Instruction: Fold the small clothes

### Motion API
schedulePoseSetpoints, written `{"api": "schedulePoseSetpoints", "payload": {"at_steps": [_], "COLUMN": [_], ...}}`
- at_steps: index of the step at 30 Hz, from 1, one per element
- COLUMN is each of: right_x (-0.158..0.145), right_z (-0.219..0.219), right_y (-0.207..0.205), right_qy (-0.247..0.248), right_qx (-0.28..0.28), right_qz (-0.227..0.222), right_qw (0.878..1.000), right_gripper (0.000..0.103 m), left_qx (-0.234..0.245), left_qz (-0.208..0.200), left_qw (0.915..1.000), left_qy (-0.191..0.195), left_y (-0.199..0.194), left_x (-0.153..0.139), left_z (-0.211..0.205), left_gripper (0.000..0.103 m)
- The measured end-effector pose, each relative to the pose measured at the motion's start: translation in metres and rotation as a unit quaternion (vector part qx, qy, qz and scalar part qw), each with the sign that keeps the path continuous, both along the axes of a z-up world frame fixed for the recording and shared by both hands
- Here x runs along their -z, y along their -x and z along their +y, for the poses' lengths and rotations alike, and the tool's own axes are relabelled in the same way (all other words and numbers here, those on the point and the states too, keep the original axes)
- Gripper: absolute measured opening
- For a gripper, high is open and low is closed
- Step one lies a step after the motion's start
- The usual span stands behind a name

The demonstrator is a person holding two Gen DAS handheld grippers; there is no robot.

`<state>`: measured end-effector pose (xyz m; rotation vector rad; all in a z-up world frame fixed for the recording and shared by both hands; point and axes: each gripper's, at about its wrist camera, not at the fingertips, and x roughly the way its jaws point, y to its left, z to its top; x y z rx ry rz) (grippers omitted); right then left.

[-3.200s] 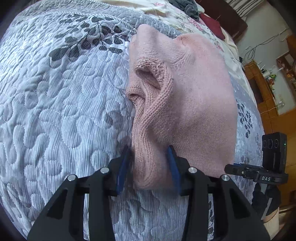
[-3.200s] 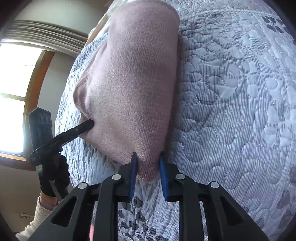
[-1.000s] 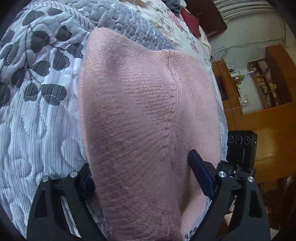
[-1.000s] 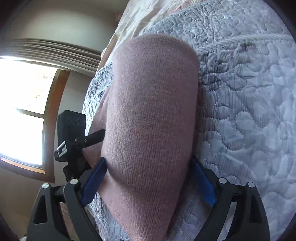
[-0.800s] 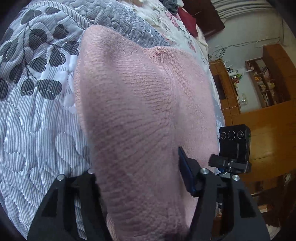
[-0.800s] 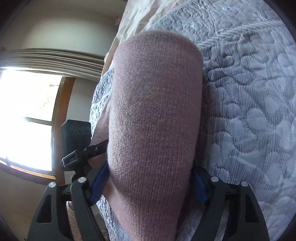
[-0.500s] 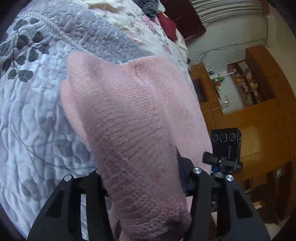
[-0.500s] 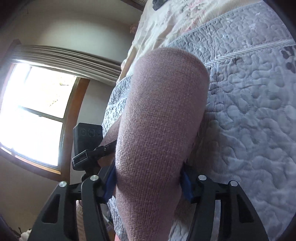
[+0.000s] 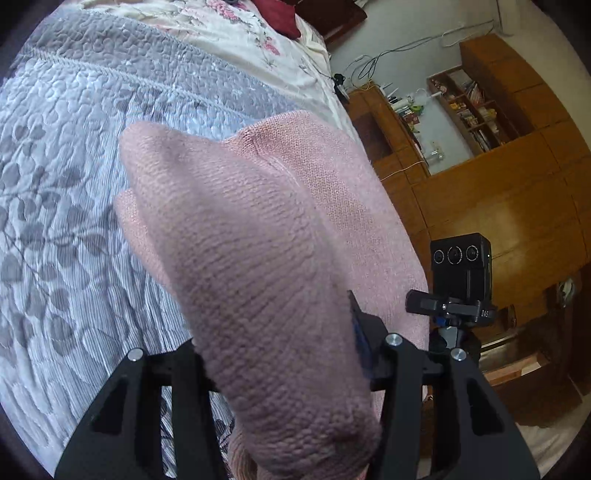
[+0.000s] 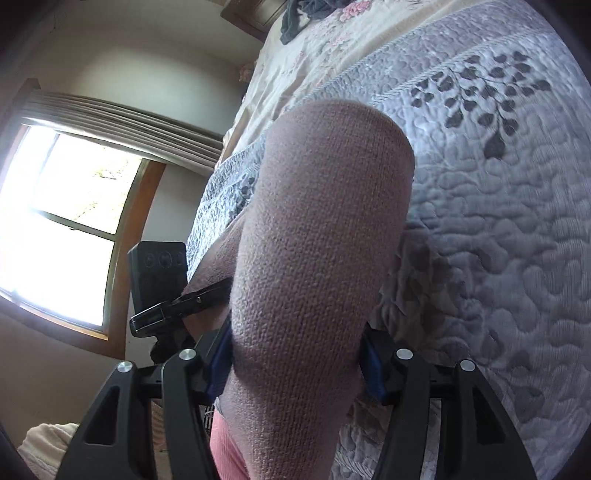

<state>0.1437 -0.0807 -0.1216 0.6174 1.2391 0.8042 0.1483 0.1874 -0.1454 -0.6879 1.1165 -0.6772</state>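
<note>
A pink knitted garment, folded into a thick bundle, fills the middle of both wrist views above the grey quilted bedspread. My left gripper is shut on its near end; only the right blue pad shows, the left one is buried under the knit. Seen from the other side, the pink garment bulges between the two blue pads of my right gripper, which is shut on it. The far fold of the garment hangs free of the quilt.
Beyond the bedspread lie a cream floral sheet and a red pillow. Wooden cabinets stand to the right of the bed. A bright window is on the left. Dark clothes lie at the bed's head.
Both grippers went from wide open around the folded bundle to shut on it. The bundle has come up off the quilt and both views have tilted upward.
</note>
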Motion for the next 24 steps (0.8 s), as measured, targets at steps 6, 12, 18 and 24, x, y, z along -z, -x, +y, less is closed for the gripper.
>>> {"api": "schedulePoseSetpoints", "payload": {"at_steps": [6,12,18,24], "right_x": [0.047,0.045,0.031,0.022], "right_z": [-0.012,-0.020,-0.024,-0.027], "right_y": [0.022,0.043,0.074,0.113], "right_qy": [0.018,0.030,0.055,0.085], "right_qx": [0.004,0.011,-0.004,-0.006], "right_qz": [0.023,0.013,0.004,-0.012], "right_qw": [1.000,0.999,0.998,0.996], "right_gripper": [0.064,0.073,0.077,0.065], "left_qx": [-0.015,-0.041,-0.029,-0.016], "left_qz": [0.045,0.062,0.030,-0.006], "left_qw": [0.9983,0.9962,0.9908,0.9793], "left_qy": [-0.033,-0.046,-0.129,-0.202], "left_y": [0.014,0.025,0.054,0.102], "left_x": [0.048,0.055,0.029,0.010], "left_z": [-0.009,-0.003,-0.008,-0.018], "left_gripper": [0.057,0.072,0.075,0.076]}}
